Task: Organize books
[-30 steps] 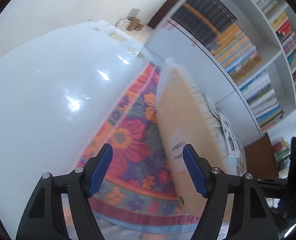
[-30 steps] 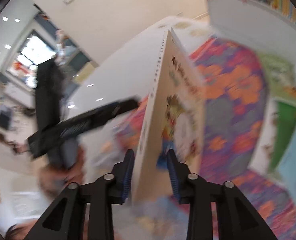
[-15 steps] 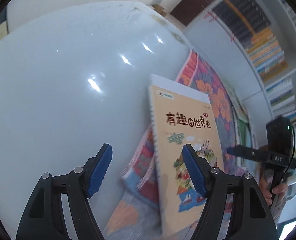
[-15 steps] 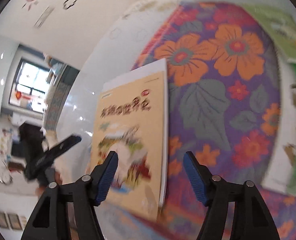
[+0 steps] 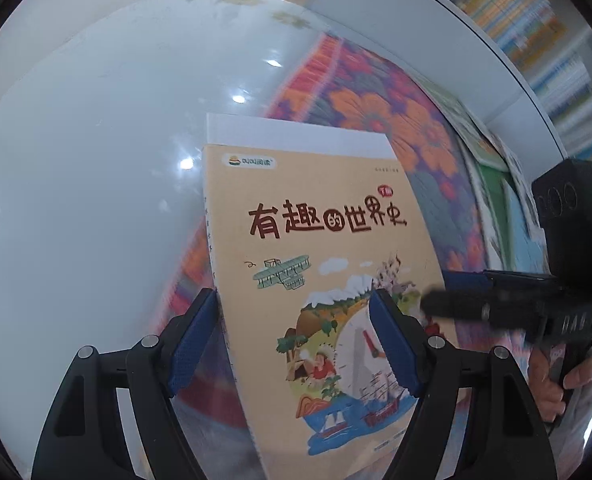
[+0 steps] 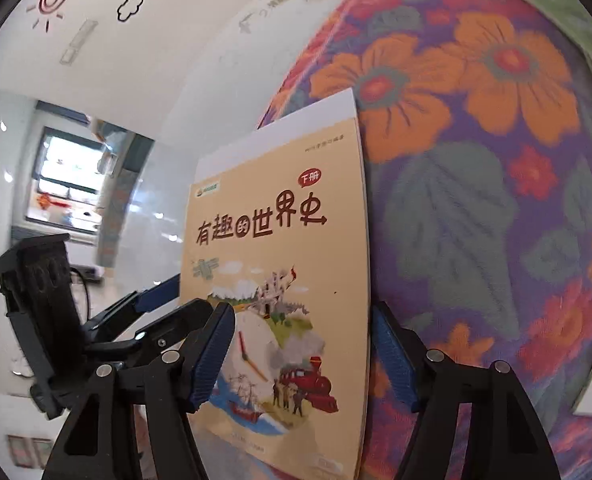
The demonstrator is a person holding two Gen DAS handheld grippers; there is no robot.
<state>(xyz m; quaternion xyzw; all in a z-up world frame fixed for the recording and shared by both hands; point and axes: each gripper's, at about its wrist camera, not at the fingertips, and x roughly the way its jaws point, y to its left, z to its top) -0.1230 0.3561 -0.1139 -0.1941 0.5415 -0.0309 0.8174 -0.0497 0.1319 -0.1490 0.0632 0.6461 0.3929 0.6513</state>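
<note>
Two grippers: both flank one book, jaws opening.
Book: tan-covered book [image 5: 327, 280] lies face up at centre frame, partly on the flowered cloth [image 5: 379, 112], partly over the white table [image 5: 96, 160].
Left gripper [image 5: 294, 340]: wide apart, blue pads either side of the cover's lower half, not pressing it.
Right gripper [image 6: 301, 354]: spread across the book's width, pads clear of the cover.
In the way: black right gripper body crosses the book's right edge in the left view.
Left view only: blurred bookshelves [image 5: 535, 40] upper right; other books [image 5: 491, 160] along the cloth's right side; a hand [image 5: 551, 380] lower right.
Right view only: window [image 6: 72, 184] at left; wall drawings [image 6: 52, 0] upper left.
</note>
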